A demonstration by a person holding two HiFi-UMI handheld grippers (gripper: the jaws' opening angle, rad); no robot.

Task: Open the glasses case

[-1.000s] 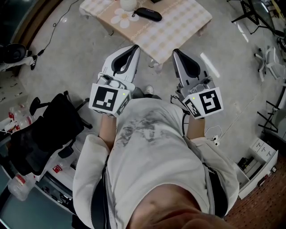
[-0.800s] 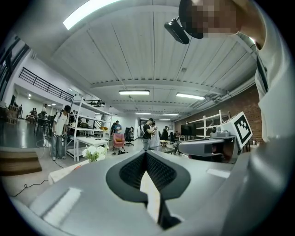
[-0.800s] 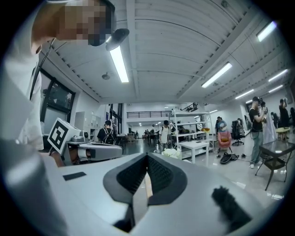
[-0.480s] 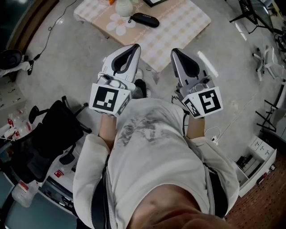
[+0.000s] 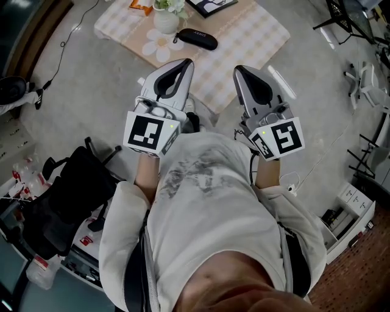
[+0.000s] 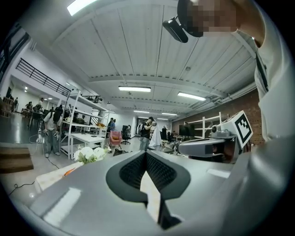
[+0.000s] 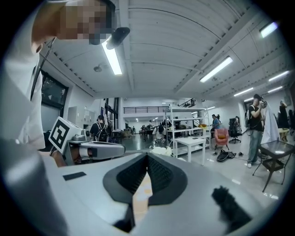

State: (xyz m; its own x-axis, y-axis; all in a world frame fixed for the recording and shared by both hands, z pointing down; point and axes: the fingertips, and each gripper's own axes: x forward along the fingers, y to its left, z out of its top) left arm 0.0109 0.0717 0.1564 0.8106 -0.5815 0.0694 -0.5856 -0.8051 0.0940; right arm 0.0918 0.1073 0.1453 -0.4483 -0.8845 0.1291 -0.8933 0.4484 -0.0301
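Observation:
A black glasses case (image 5: 197,39) lies closed on a low table (image 5: 244,42) with a checked cloth, at the top of the head view. My left gripper (image 5: 186,61) and right gripper (image 5: 237,69) are held level side by side in front of the person's chest, short of the table's near edge. Both are shut with nothing between the jaws. In the left gripper view the left gripper (image 6: 145,154) has its tips together, and the right gripper (image 7: 148,156) looks the same in its own view. The case is hidden in both gripper views.
On the table stand a white vase of flowers (image 5: 166,17), an orange packet (image 5: 140,6) and a dark framed card (image 5: 211,5). A black office chair (image 5: 67,195) is at the left. White shelving (image 5: 350,219) and cables lie at the right. People and white racks (image 6: 83,133) fill the room beyond.
The person has walked toward the table, which has slid down the head view with the case and vase. Both grippers stay shut and side by side.

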